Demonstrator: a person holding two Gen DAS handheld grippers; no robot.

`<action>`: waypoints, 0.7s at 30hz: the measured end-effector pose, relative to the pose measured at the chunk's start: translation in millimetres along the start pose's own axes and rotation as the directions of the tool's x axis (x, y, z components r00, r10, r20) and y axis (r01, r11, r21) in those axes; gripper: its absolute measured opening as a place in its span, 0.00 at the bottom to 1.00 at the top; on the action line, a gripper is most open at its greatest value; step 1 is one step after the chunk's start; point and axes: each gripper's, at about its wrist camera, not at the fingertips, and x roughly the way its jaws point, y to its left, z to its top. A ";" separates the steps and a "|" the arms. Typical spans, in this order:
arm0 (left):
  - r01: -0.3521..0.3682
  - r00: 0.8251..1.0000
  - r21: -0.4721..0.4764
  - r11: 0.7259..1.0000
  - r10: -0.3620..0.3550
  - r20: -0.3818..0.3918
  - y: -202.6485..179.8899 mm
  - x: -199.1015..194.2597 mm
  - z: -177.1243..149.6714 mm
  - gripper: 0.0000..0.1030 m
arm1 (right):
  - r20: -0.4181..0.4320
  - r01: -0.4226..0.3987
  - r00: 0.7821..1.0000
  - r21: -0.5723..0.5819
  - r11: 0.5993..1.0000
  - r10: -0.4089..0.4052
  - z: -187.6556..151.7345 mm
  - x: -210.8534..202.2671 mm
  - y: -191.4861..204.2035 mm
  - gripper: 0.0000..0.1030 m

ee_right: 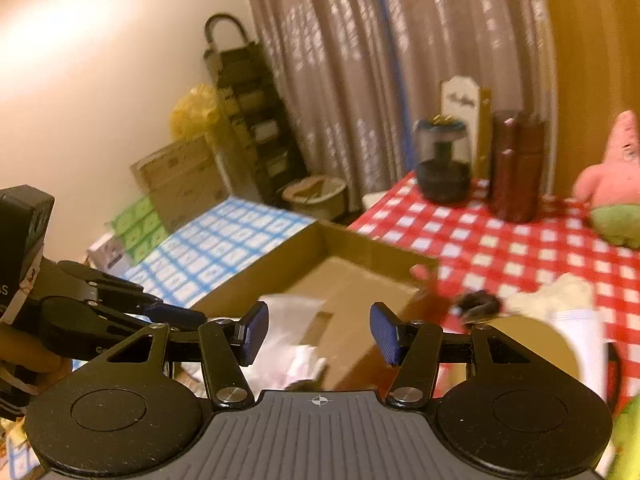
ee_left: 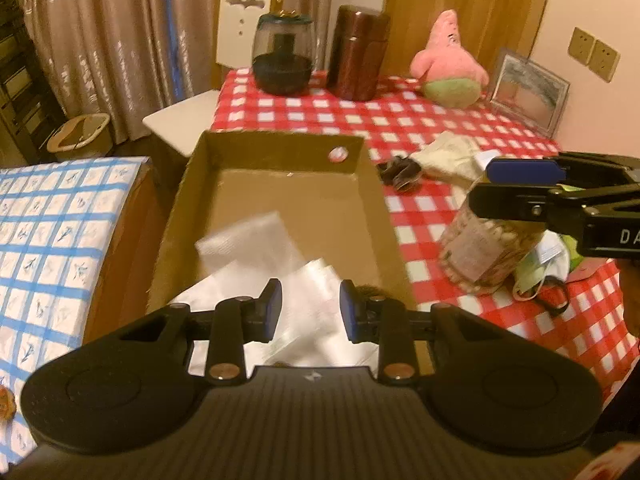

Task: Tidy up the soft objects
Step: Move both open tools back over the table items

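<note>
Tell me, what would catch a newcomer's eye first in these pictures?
Probably the red checked tablecloth and the pink starfish plush toy sitting at its far end near a picture frame. Next, the open cardboard box in the middle, with white tissues lying inside, right below the left gripper.

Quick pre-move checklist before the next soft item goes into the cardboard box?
1. Right gripper empty: ok, jaws apart, nothing between the pads.
2. Left gripper empty: ok, pads apart; the white tissues lie below them in the box.
3. Cardboard box has room: ok, far half of the floor is bare.
4. Next soft items in sight: ok, cream cloth and pink plush lie on the red checked tablecloth.
5. Path to the cloth: not ok, clear jar stands close beside the box.
6. Grippers apart from each other: ok, a gap shows in both views.
</note>
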 end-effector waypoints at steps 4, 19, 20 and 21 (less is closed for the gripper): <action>0.024 0.999 0.013 1.000 -0.025 0.029 -17.5 -3.1 9.8 0.28 | 0.055 0.062 0.997 -0.008 0.998 -0.062 -3.1 -28.6 -13.1 0.55; 0.140 0.986 0.088 0.986 -0.147 0.083 -96.5 6.0 46.8 0.33 | 0.090 0.378 0.915 0.151 0.914 -0.393 -33.1 -125.0 -107.0 0.55; 0.146 0.985 0.094 0.985 -0.154 0.082 -101.3 7.4 48.4 0.33 | 0.083 0.389 0.910 0.165 0.906 -0.406 -36.2 -129.4 -113.2 0.55; 0.152 0.984 0.102 0.983 -0.160 0.080 -105.7 9.1 50.3 0.33 | 0.077 0.398 0.906 0.176 0.901 -0.415 -38.8 -133.6 -119.0 0.55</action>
